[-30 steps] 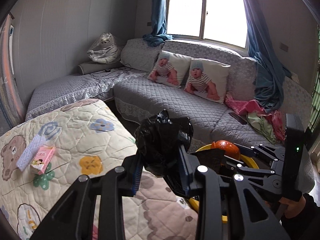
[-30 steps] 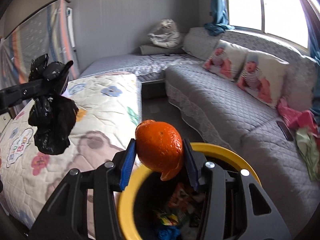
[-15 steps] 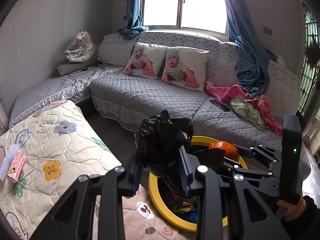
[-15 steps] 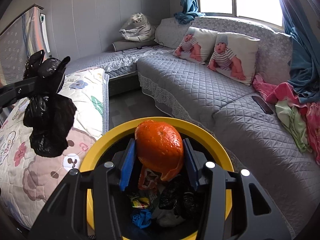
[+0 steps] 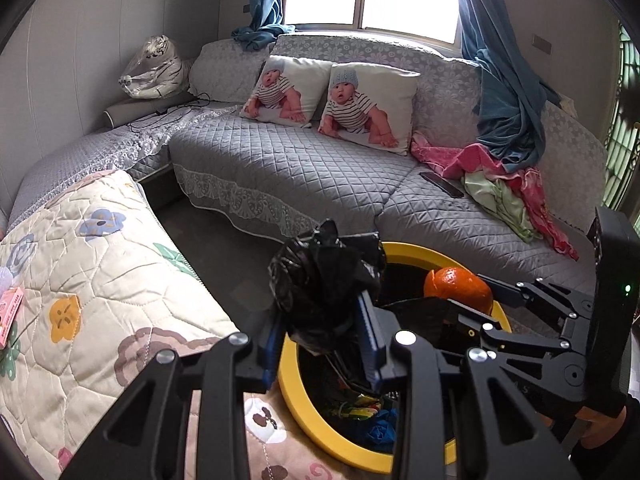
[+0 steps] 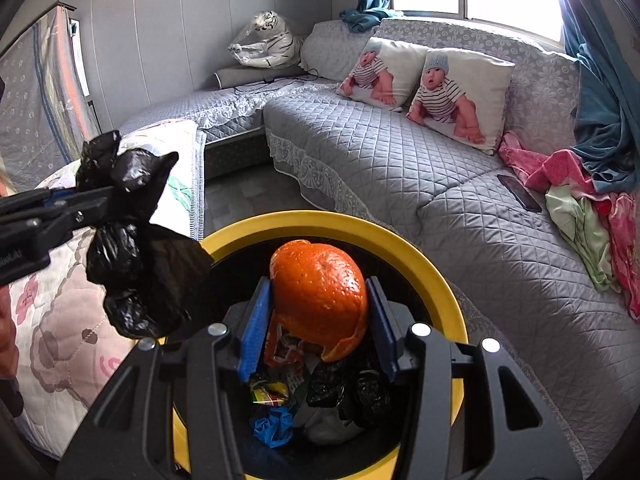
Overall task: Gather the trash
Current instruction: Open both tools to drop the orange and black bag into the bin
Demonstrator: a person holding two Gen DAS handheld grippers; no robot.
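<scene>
My left gripper (image 5: 322, 344) is shut on a crumpled black plastic bag (image 5: 320, 280), held over the left rim of the yellow trash bin (image 5: 404, 250). In the right wrist view the bag (image 6: 136, 248) hangs at the bin's left edge (image 6: 320, 220). My right gripper (image 6: 318, 320) is shut on an orange peel (image 6: 320, 292), held above the bin's open mouth. The peel also shows in the left wrist view (image 5: 456, 286). Several wrappers and black bags (image 6: 312, 392) lie inside the bin.
A quilted flower-print cover (image 5: 80, 300) lies left of the bin, with a pink carton (image 5: 10, 312) on it. A grey corner sofa (image 5: 300, 168) runs behind, with two baby-print pillows (image 5: 360, 100), loose clothes (image 5: 500, 188) and a phone (image 5: 442, 184).
Both grippers have swung right, from over the quilt to over the yellow bin. The orange peel now hangs above the bin's mouth and the black bag at its left rim. Both grips are unchanged.
</scene>
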